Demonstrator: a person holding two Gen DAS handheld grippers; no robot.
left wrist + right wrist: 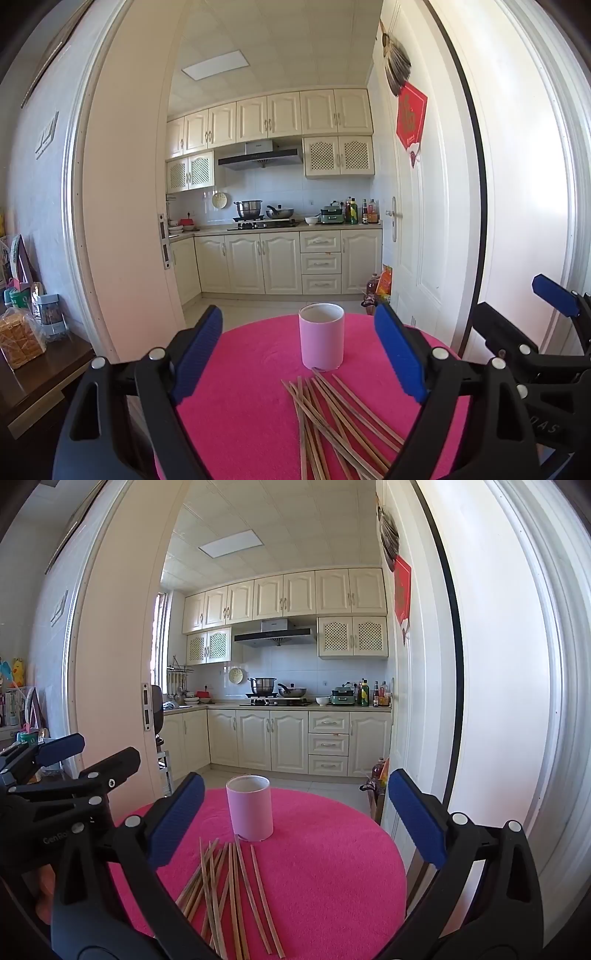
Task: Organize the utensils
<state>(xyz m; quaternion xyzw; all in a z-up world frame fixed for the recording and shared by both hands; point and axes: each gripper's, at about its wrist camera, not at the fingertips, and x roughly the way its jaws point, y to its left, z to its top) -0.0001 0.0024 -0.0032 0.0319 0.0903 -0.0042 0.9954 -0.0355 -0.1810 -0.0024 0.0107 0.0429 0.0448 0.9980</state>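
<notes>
A pink cylindrical cup (321,336) stands upright and empty on a round table with a pink cloth (243,406). Several wooden chopsticks (332,421) lie in a loose pile just in front of the cup. My left gripper (299,350) is open and empty, held above the table with the cup between its blue pads. In the right wrist view the cup (250,807) and the chopsticks (229,890) lie ahead. My right gripper (295,816) is open and empty. The left gripper (59,771) shows at that view's left edge.
A dark wooden side cabinet (33,391) with packets and jars stands at the left. A white door (417,221) stands open at the right. Beyond the doorway is a kitchen with cream cabinets (273,262). Bottles and bags (378,288) sit on the floor by the door.
</notes>
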